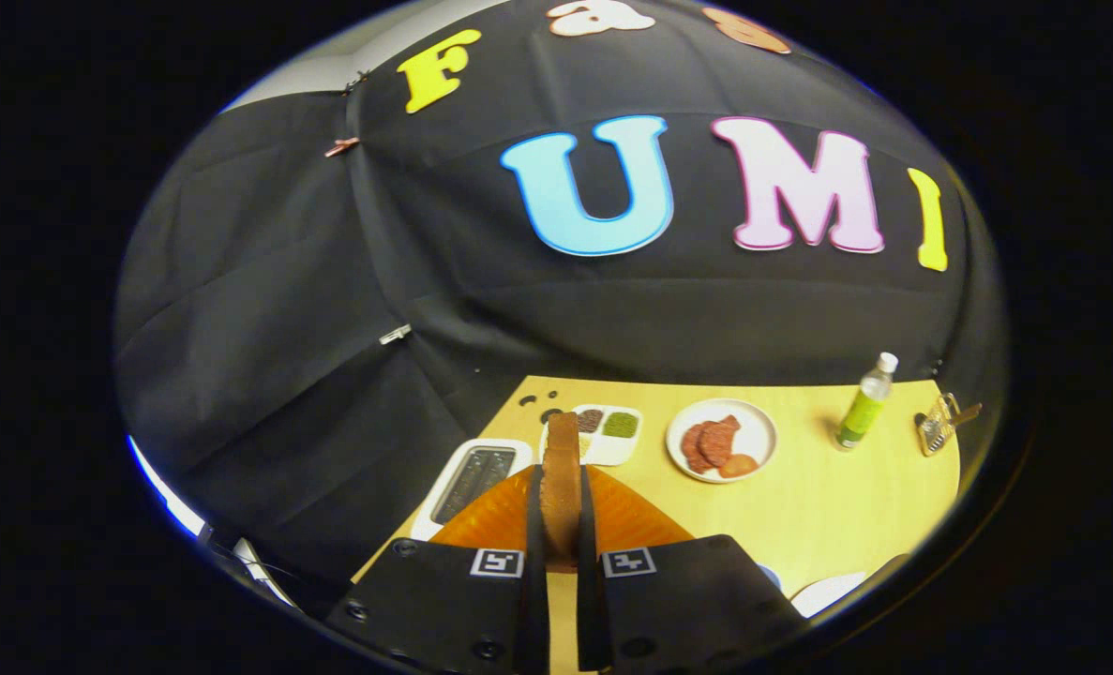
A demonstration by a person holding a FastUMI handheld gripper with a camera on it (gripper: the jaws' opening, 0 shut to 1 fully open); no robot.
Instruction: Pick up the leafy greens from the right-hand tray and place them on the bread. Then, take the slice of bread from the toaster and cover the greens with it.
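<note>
Hand-held gripper (562, 525) pinches upright brown bread slice (562, 478), apparently crusty.

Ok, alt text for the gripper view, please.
The claw is shut on a brown bread slice held upright above an orange plate. Beyond on the wooden table sit a white toaster, a compartment tray, a plate of meat slices and a green bottle.

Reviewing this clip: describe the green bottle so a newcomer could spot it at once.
Start at the wooden table. Beyond the gripper, shut on a bread slice, pass the round plate of meat slices. The green bottle stands upright beside it, the only tall, white-capped item.
</note>
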